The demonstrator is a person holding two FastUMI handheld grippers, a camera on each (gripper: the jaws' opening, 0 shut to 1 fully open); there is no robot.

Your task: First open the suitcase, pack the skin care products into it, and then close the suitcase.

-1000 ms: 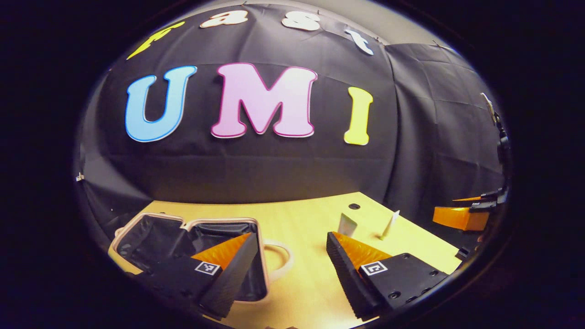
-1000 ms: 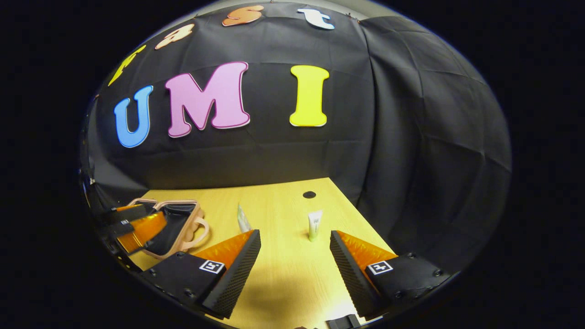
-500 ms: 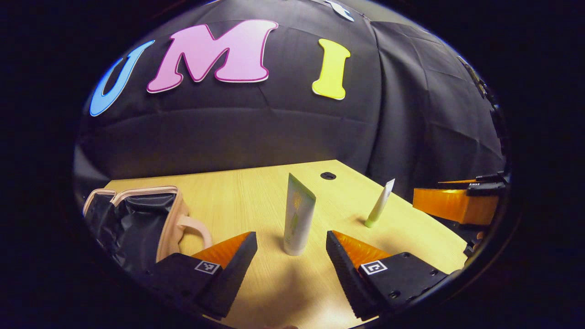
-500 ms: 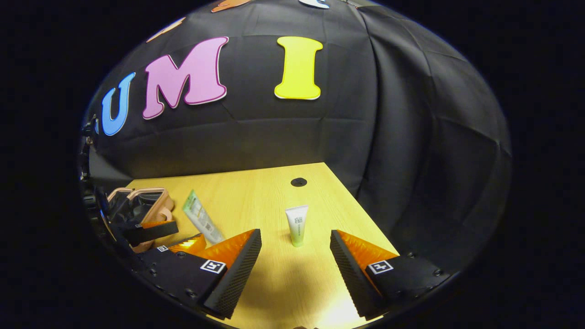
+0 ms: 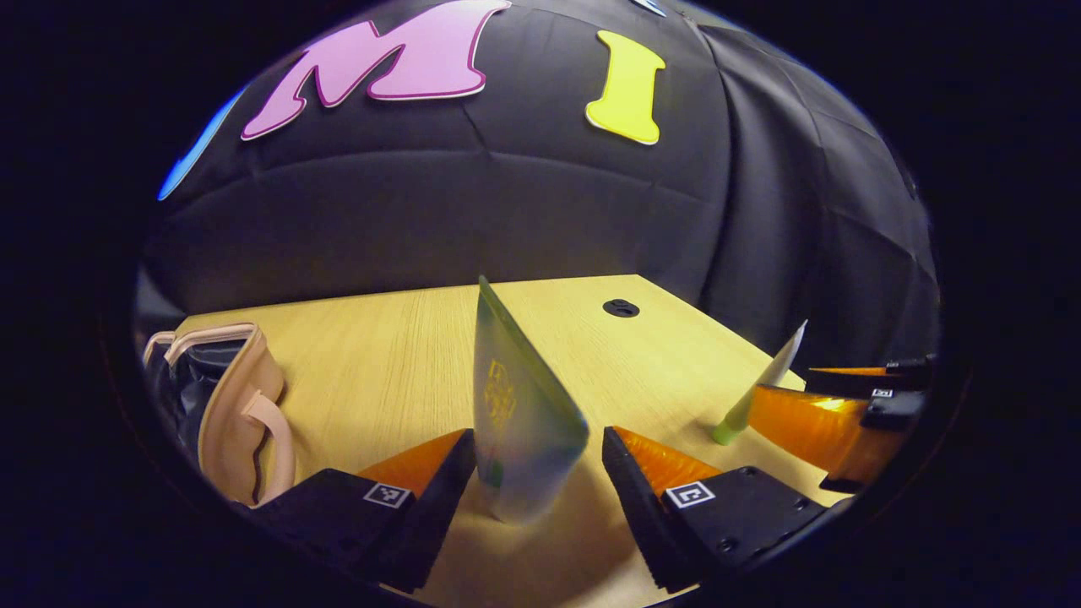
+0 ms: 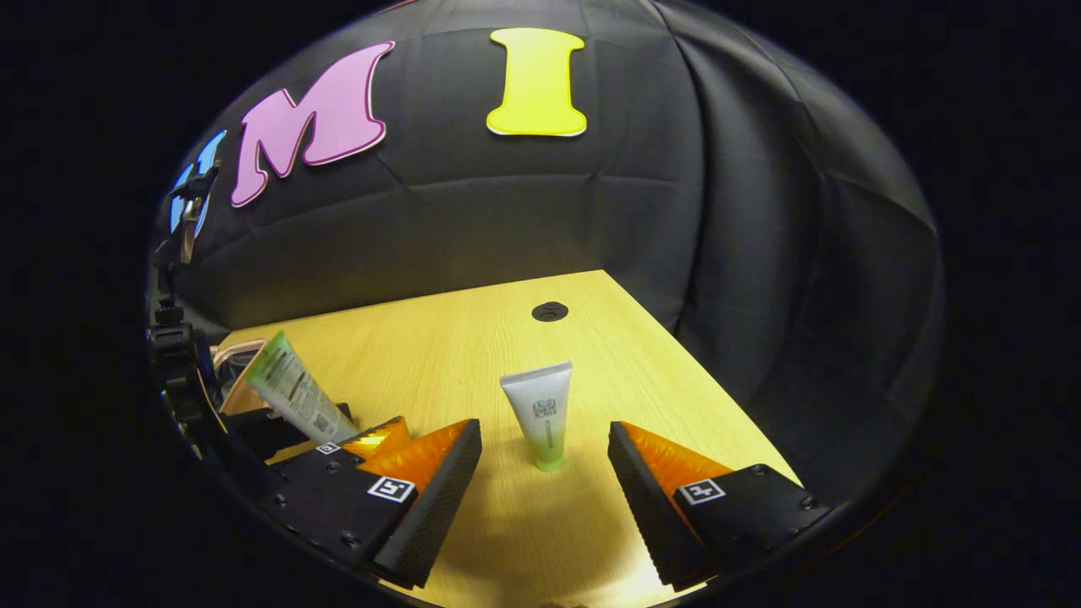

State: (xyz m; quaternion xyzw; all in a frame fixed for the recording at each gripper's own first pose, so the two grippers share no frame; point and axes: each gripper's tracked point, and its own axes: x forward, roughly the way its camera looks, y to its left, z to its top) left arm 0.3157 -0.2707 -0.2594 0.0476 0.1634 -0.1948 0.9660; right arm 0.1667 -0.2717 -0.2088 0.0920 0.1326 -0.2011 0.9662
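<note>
Left tongs, spread wide, flank a large tube standing cap-down on the desk; its body lies between the fingers, apart from both. Right tongs, likewise spread, face a small tube standing cap-down just ahead of the fingertips. The open suitcase lies at the desk's left edge, well apart from both tubes.
</note>
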